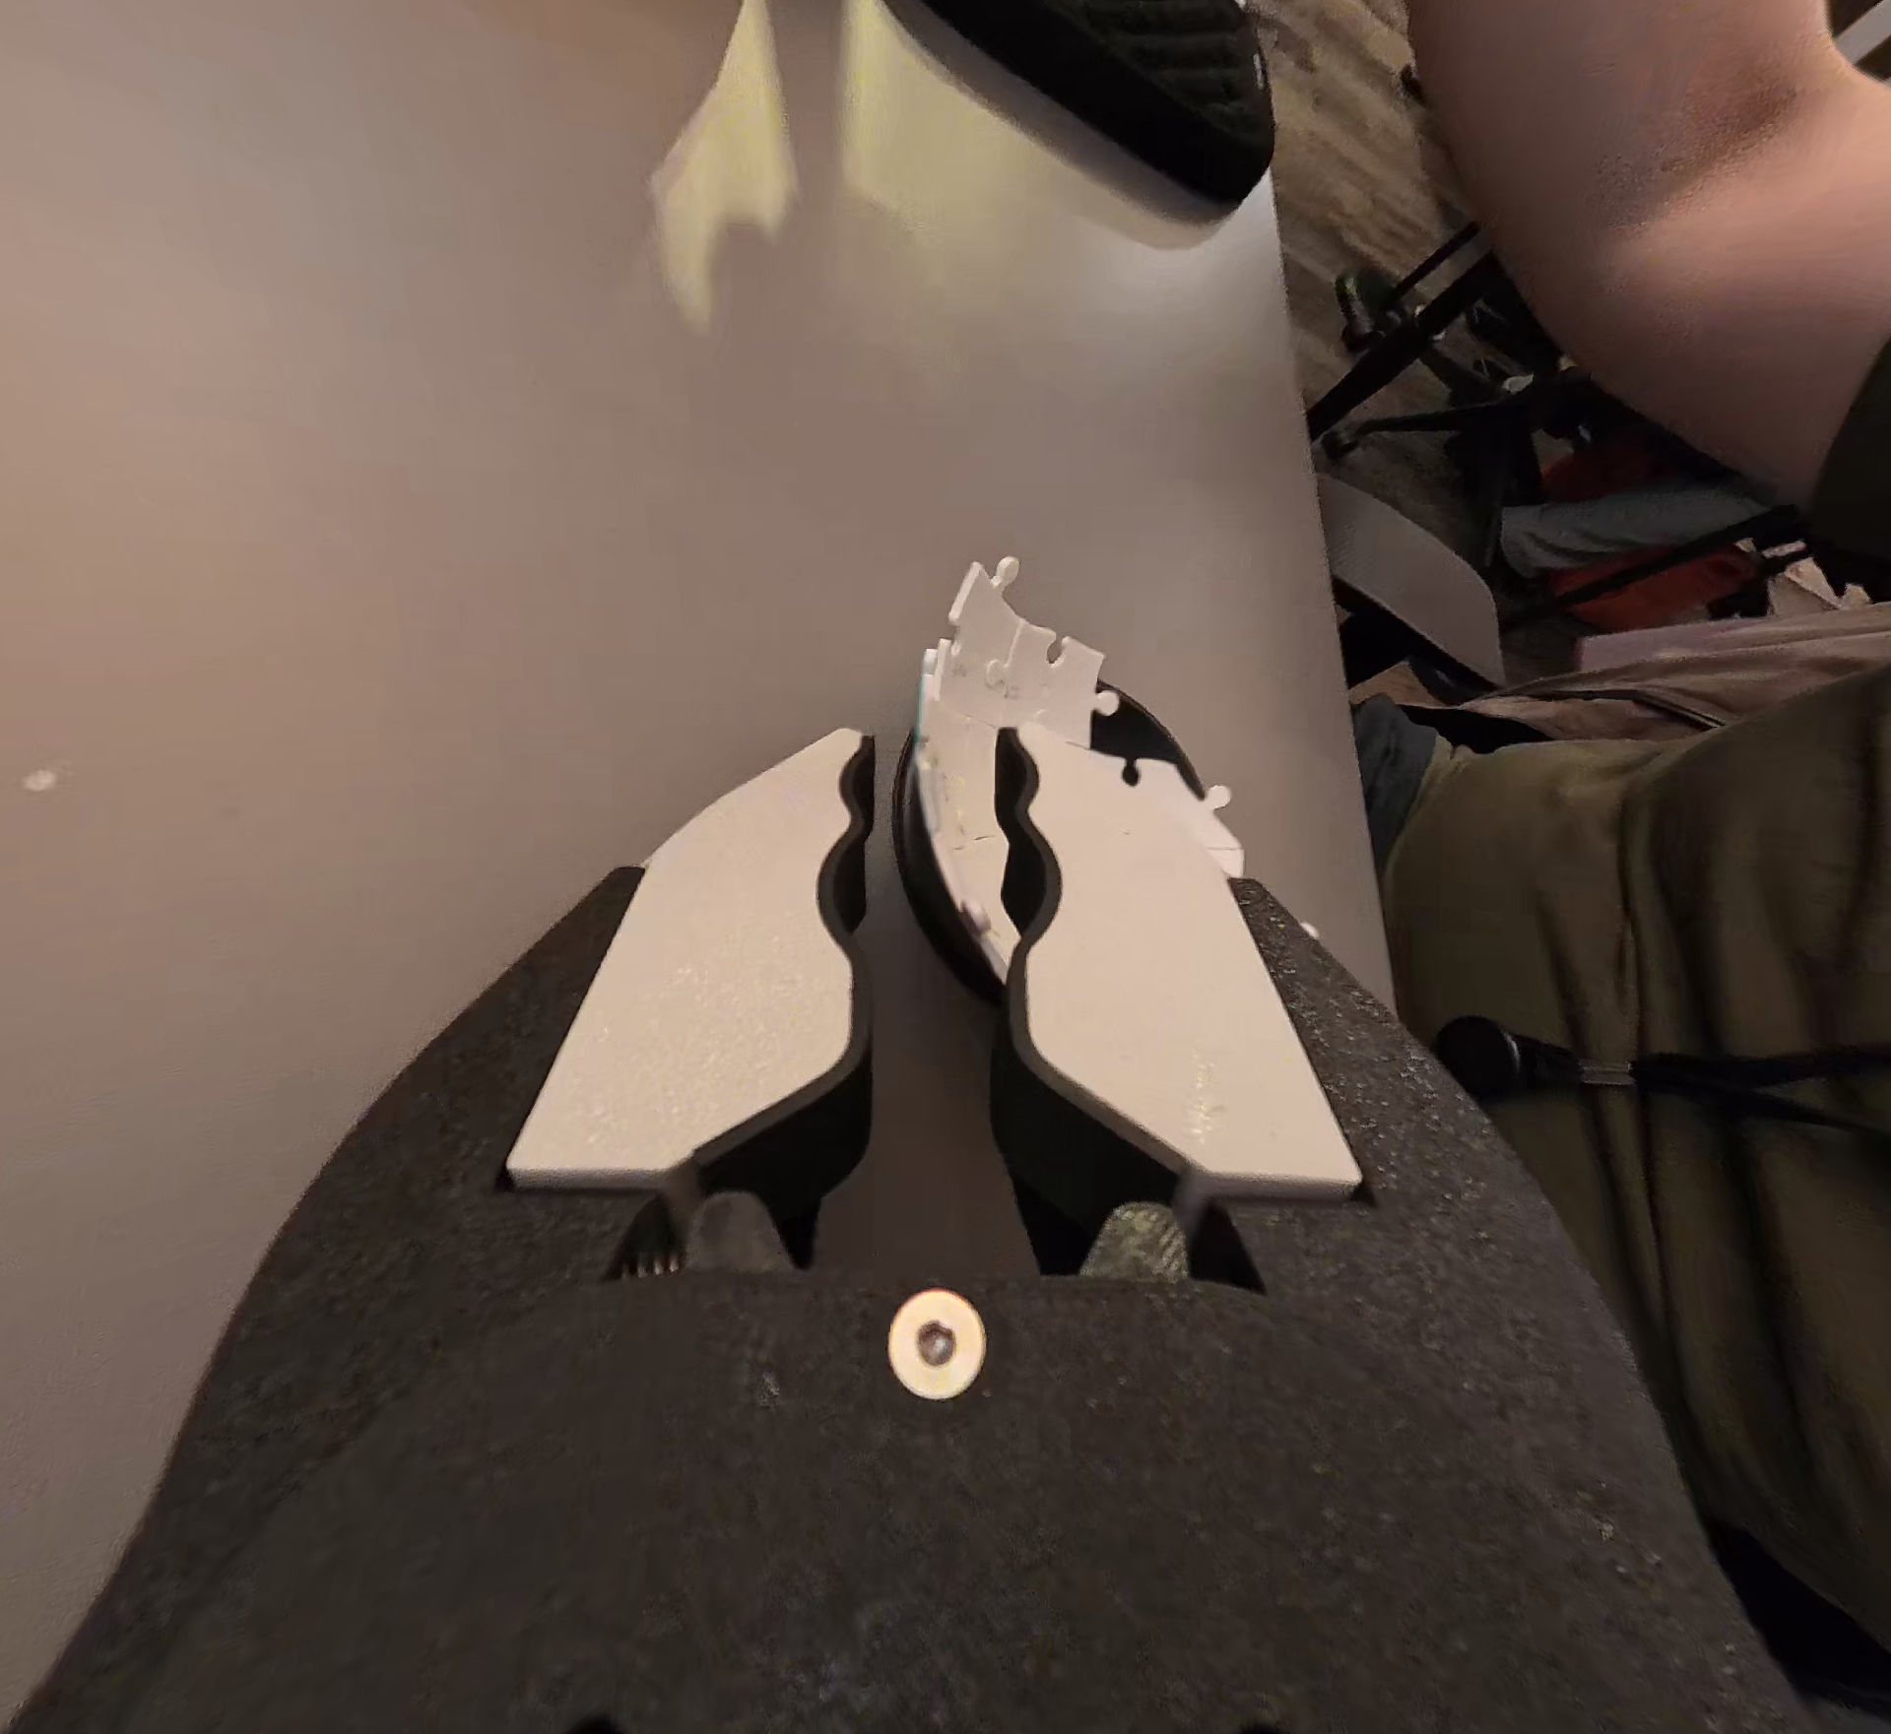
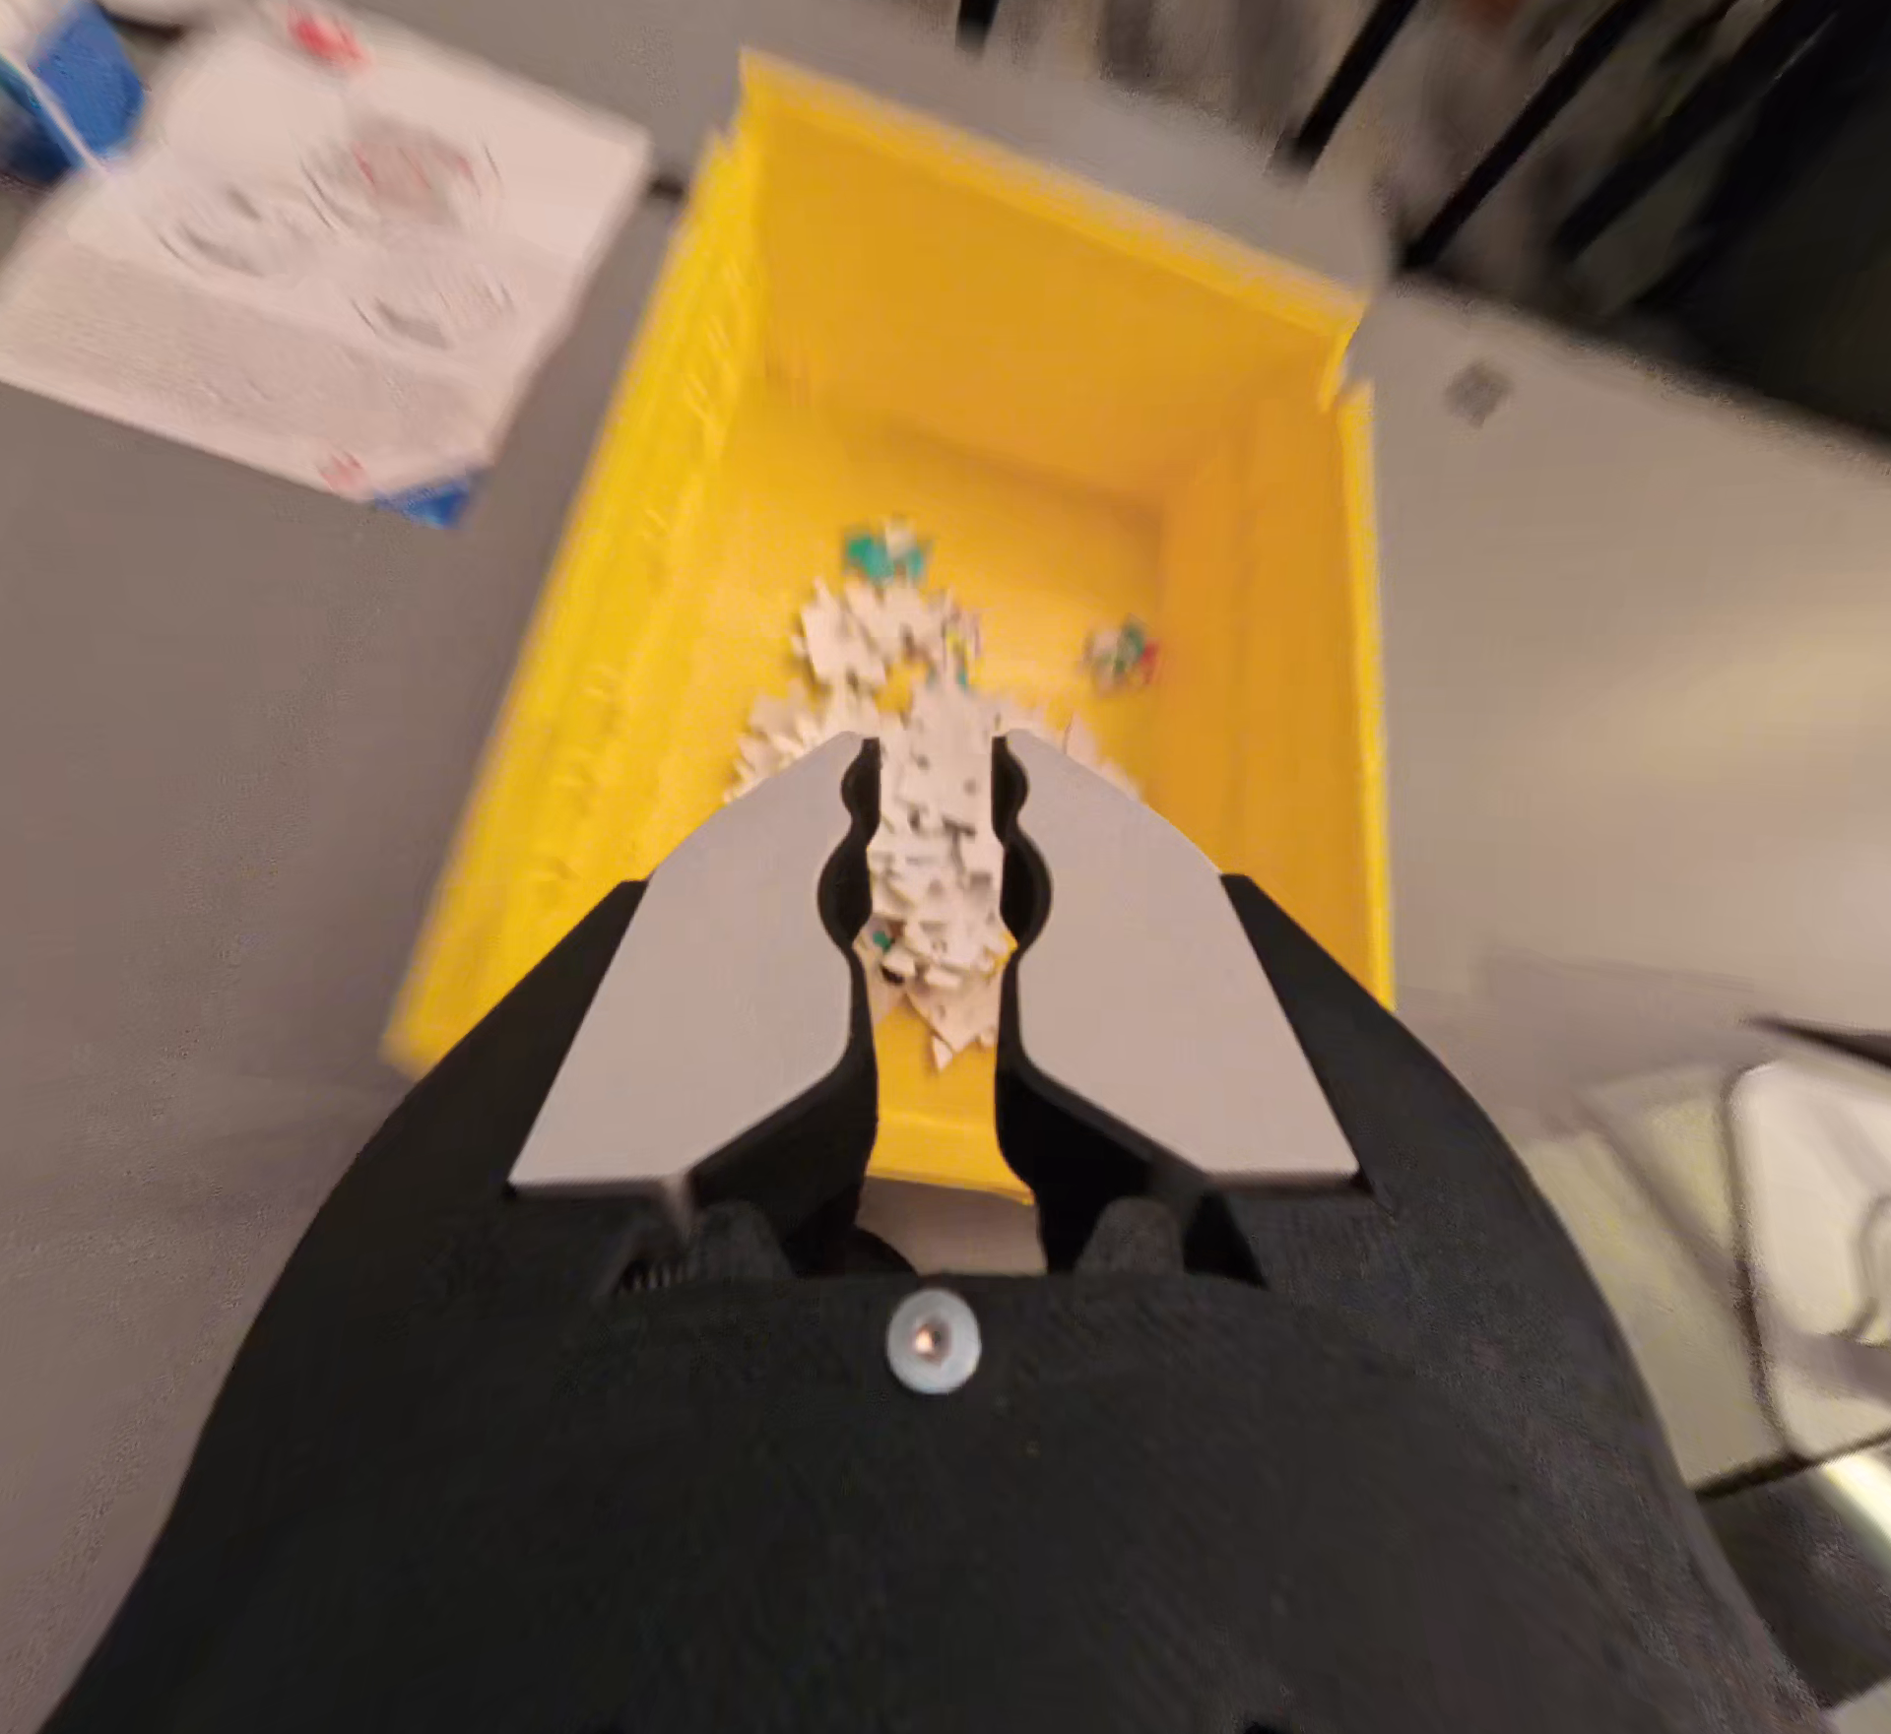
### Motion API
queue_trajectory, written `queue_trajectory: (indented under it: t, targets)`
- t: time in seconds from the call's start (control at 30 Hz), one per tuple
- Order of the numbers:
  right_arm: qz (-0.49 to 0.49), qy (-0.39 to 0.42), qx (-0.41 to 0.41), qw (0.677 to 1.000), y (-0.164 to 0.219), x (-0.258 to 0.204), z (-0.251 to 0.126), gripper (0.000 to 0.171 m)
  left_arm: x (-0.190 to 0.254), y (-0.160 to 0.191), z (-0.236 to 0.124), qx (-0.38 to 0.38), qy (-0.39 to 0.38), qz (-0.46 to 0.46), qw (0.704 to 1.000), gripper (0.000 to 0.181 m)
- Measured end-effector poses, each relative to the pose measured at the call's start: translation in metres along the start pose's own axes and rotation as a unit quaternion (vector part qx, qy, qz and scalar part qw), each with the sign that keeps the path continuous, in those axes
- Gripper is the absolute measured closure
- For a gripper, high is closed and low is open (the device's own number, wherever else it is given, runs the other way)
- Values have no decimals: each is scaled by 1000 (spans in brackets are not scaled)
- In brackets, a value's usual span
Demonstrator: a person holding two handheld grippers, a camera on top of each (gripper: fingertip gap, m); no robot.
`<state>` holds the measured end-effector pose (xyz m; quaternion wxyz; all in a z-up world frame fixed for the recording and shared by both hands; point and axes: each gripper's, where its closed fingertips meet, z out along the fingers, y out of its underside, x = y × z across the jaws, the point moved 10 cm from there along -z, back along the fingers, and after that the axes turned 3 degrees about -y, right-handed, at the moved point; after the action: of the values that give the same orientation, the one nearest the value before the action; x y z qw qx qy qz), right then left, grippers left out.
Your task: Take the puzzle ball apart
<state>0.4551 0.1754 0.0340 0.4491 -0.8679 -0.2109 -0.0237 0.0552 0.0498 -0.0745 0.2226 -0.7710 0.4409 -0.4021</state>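
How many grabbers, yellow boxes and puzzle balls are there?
Grippers: 2 (left gripper, right gripper)
Yellow box: 1
Puzzle ball, partly apart: 1
Total: 4
Loose pieces in the box: too blurred to count.

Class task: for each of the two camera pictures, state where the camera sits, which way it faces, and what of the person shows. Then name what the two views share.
Left wrist view: on the left gripper, facing along its fingers over the grey table at the puzzle ball remnant on a black stand; a bare arm shows.
Right wrist view: on the right gripper, facing down into the yellow bin of loose pieces; no body part shows.
Shared: only the grey table; no object appears in both.
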Motion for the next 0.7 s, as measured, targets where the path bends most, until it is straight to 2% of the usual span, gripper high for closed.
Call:
queue_trajectory:
  t: [0.03,0.07,0.1,0.13,0.2,0.27,0.33,0.4,0.47,0.5,0.53,0.7]
  targets:
    - [-29,10,60,998,-6,-25,-25,151,0,1,3,-7,-2,1,1000,158]
    - [-48,-20,119,992,-7,-56,-44,153,0,1,5,-14,-6,4,1000,158]
    - [-58,-98,154,981,-5,-90,-56,154,1,1,7,-15,-10,9,1000,162]
    - [-57,-205,146,966,0,-125,-61,154,3,1,7,-15,-7,14,1000,172]
    - [-41,-398,81,913,16,-186,-59,145,6,-1,7,-8,4,17,1000,177]
    - [-30,-486,33,873,31,-227,-49,142,7,-2,5,2,8,20,1000,178]
    - [-52,-501,-23,864,43,-252,-36,130,8,-2,2,7,2,28,1000,178]
    - [-78,-496,-57,863,49,-267,-25,128,8,-3,0,10,-5,32,999,178]
    - [-77,-520,-73,848,51,-276,-18,150,8,-3,-1,11,-1,31,999,178]
    - [-70,-528,-80,843,51,-279,-15,153,9,-4,-1,12,0,31,999,178]
    - [-64,-538,-83,837,51,-280,-13,165,9,-4,-2,11,1,33,999,178]
    - [-40,-554,-94,827,51,-277,-11,167,16,-5,-3,-5,-23,67,997,178]
